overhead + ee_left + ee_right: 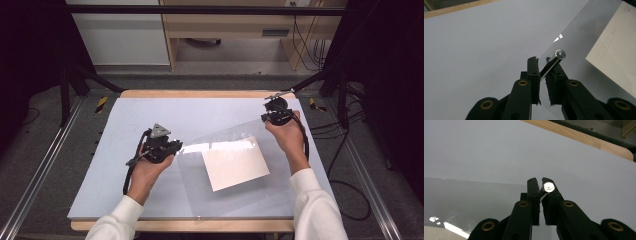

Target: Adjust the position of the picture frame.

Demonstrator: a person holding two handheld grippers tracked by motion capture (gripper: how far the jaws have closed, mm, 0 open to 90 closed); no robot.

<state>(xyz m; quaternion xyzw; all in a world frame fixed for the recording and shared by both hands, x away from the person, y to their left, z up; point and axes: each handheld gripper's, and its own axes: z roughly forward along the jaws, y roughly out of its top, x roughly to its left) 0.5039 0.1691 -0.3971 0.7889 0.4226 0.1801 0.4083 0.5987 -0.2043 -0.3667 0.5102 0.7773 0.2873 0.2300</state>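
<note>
A clear plastic sheet (197,185) lies on the pale blue mat (135,112) with a white paper (235,162) under or inside it. My left gripper (177,147) is shut on the sheet's far left corner. My right gripper (265,118) is shut on its far right corner. In the left gripper view the jaws (541,60) pinch the sheet's edge (579,57), and a shiny round-ended pin (560,53) sticks out between them; the paper (616,50) lies to the right. The right gripper view shows the gripper (538,180) closed on the sheet (474,200), with a bright round pin end (548,187) at its tips.
The mat covers a wooden table (200,93) set inside a black frame (200,9). Cables (350,190) trail over the floor at the right. A wooden cabinet (235,27) stands beyond the table. Bare mat stretches left of and behind the sheet.
</note>
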